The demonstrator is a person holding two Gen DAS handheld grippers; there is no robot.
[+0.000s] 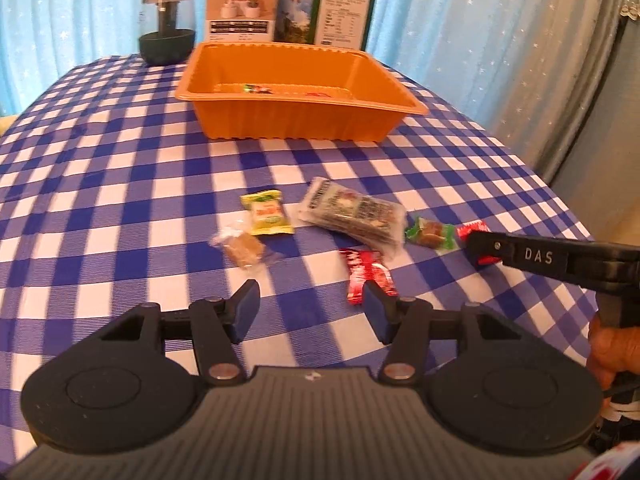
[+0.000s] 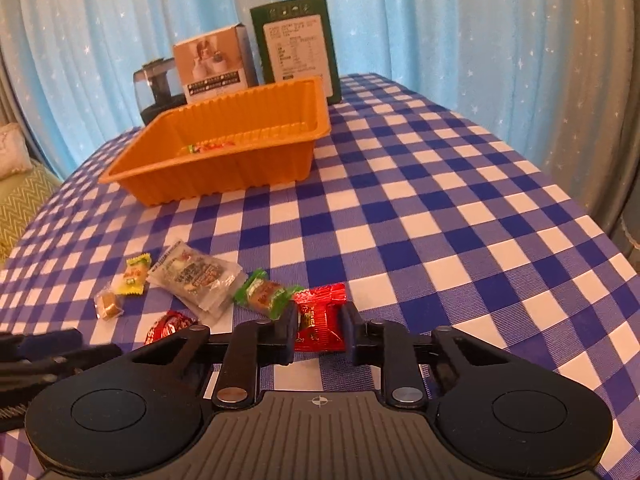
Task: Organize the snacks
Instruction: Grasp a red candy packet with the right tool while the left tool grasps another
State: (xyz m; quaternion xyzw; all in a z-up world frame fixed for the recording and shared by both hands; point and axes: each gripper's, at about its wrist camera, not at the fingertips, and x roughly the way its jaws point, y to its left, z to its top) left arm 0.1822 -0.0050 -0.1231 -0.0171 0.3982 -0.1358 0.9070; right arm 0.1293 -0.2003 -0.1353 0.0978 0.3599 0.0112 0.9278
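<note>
Lifting cleanly is what matters now: the right gripper [image 2: 318, 334] has its jaws nearly closed on the red square packet [image 2: 320, 318], pads pressing its two sides, so it should rise straight before travelling to the orange tray [image 2: 224, 168] far ahead and to its left, keeping the thin wrapper from slipping. That packet lies flat on the checked cloth [image 2: 440, 220] between the fingers, roughly square, its slightly longer side running away from the gripper. The left gripper [image 1: 310, 312] hangs partly open and empty, with the red twisted wrapper [image 1: 366, 276] just ahead of its right finger, angled away leftward.
</note>
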